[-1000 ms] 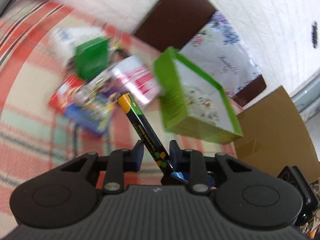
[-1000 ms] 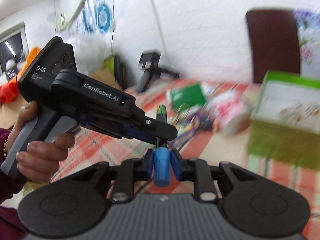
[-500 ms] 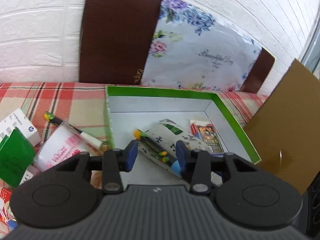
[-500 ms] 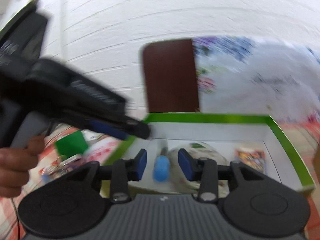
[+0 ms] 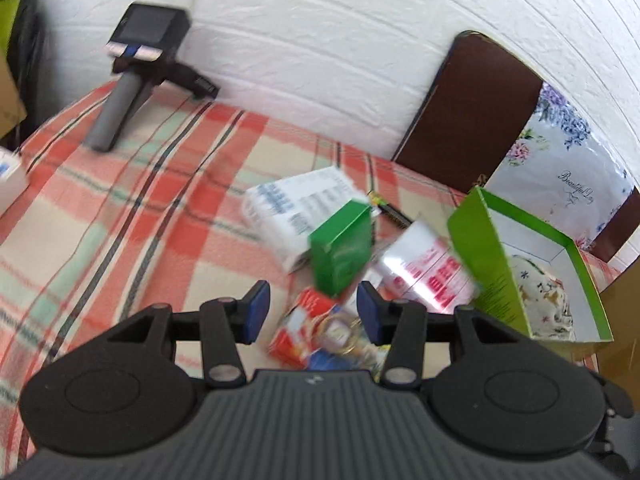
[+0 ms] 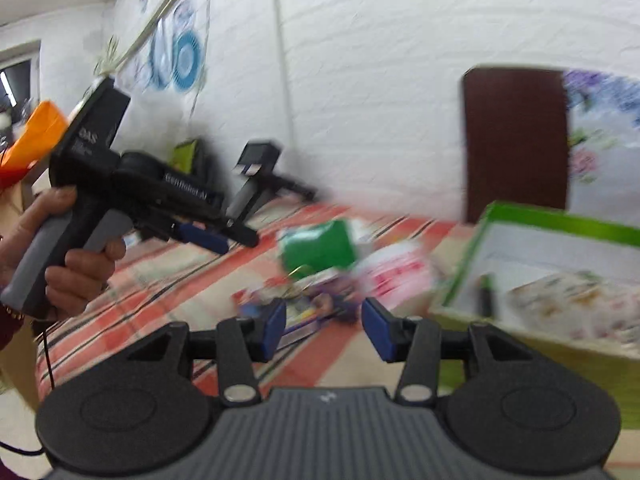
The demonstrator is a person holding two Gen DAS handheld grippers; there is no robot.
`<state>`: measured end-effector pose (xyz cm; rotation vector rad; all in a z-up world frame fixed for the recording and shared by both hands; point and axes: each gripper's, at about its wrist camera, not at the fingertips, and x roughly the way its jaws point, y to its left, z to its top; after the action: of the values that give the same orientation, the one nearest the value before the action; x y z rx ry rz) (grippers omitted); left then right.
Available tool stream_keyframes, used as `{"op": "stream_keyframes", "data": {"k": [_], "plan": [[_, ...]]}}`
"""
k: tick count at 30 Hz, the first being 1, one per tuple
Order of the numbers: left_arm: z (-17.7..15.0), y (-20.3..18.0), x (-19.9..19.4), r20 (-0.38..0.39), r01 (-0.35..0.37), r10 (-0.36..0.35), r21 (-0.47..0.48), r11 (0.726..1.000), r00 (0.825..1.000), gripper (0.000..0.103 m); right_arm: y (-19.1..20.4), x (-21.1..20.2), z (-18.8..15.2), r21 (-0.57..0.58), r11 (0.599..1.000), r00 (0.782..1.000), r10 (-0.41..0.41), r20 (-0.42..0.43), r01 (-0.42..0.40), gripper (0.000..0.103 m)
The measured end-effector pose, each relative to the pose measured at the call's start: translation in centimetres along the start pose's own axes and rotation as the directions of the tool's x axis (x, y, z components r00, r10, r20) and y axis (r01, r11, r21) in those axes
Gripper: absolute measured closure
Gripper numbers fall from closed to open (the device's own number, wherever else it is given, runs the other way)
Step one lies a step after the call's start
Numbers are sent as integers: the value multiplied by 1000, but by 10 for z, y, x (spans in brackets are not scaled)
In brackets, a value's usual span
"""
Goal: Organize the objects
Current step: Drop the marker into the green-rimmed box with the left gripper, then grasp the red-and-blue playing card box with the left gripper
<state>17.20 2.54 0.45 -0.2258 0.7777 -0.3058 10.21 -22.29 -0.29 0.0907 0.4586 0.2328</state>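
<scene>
My left gripper (image 5: 312, 300) hangs over the pile on the checked blanket, its jaws opening with nothing gripped; a red packet (image 5: 304, 332) and a key ring (image 5: 340, 332) lie below it. A small green box (image 5: 340, 252) stands just ahead. The green-walled tray (image 5: 496, 264) sits to the right and holds a floral pouch (image 5: 540, 296). My right gripper (image 6: 325, 316) also points at the pile, jaws opening and empty. In its view a marker (image 6: 486, 292) lies inside the tray (image 6: 560, 224), and a hand holds the left gripper (image 6: 232, 238) at the left.
A white box with blue print (image 5: 296, 204), a white packet with red print (image 5: 424, 276) and a pen (image 5: 390, 212) lie among the pile. A spare gripper device (image 5: 132, 64) stands at the back left by the white wall. A brown headboard (image 5: 472, 108) rises behind.
Both grippers, which gripped one marker between them, swung over the tray, opened and left it there. They have since turned left toward the pile, jaws wider.
</scene>
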Motion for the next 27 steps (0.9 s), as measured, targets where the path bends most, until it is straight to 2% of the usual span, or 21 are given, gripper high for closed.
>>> {"op": "stream_keyframes", "data": {"k": [3,7,10,13,17,19,21,24,27], "plan": [[-10,10,3,-19,24,-24,-5,1000,1000,53,12,25,-2,4,999,995,42,-88,-42,54],[-14,20,19,-51,57,-57,-1,998,997,45,25,50,-4,-53,998,987,29,-157,-38,48],[-14,24,32,-71,90,-91,-6,996,993,43,24,68,-7,-71,997,979,13,-201,-28,47],[-17,27,45,-99,142,-144,-24,990,985,43,26,85,-8,-94,995,974,-3,-226,-19,44],[-24,20,43,-89,170,-168,9,985,982,42,35,101,-4,-146,989,977,-25,-214,-7,38],[-29,14,35,-84,144,-141,34,989,986,42,38,100,-3,-143,990,976,-27,-216,-4,45],[-38,11,24,-89,138,-133,48,989,987,42,42,92,-5,-136,991,976,-25,-216,-5,60],[-55,9,5,-98,153,-149,33,988,984,42,46,68,-12,-108,994,978,-8,-209,-15,67],[-74,7,-9,-123,168,-164,15,986,979,42,51,44,-23,-62,997,974,26,-226,-41,69]]}}
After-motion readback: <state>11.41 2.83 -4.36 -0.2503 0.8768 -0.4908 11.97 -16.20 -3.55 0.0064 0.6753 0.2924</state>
